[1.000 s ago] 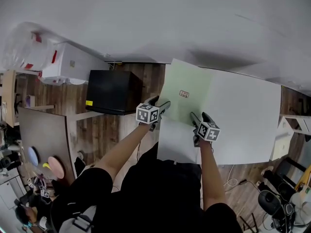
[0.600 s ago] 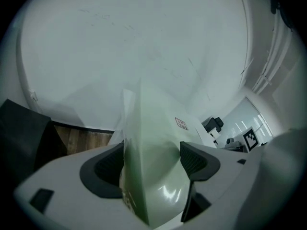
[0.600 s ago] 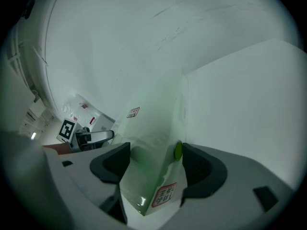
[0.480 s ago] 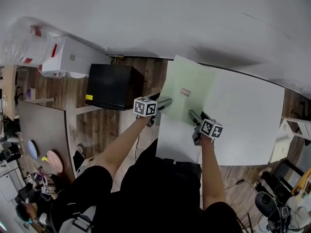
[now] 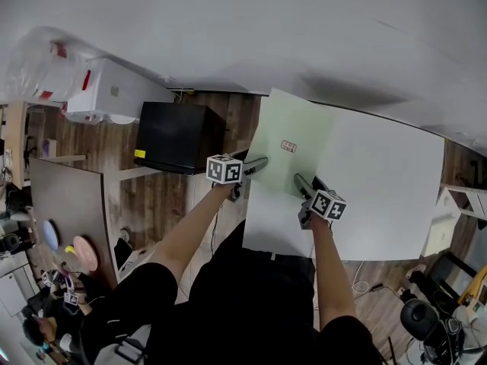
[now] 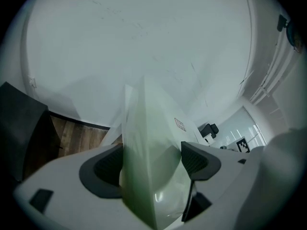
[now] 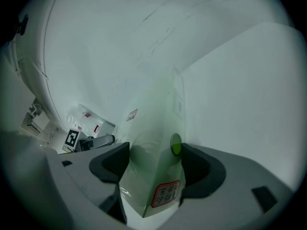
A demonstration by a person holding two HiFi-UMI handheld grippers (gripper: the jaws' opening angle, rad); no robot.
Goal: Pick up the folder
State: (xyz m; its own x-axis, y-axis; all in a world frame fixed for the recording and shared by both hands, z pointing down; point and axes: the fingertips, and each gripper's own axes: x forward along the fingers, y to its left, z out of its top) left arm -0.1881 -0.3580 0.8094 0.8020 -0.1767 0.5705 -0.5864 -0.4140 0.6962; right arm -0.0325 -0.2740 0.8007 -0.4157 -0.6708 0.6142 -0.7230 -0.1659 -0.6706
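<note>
A pale green translucent folder [image 5: 293, 147] with a small red-printed label lies on the left end of the white table [image 5: 380, 181], its near part hanging past the table's edge. My left gripper [image 5: 255, 164] is at the folder's left near edge. My right gripper [image 5: 304, 182] is at its near edge further right. In the left gripper view the folder [image 6: 151, 143] stands edge-on between the jaws of the left gripper [image 6: 151, 157]. In the right gripper view the folder [image 7: 153, 176] sits between the jaws of the right gripper [image 7: 156, 159]. Both pairs of jaws have just been opening and stand wide around the folder.
A black box [image 5: 179, 139] stands on the wooden floor left of the table, with a white appliance [image 5: 99, 97] behind it. A brown tabletop [image 5: 68, 204] is at the far left. The white wall rises behind the table.
Both grippers have rolled slightly at the folder's near edge and their jaws stand wider. The folder has stayed where it was on the table.
</note>
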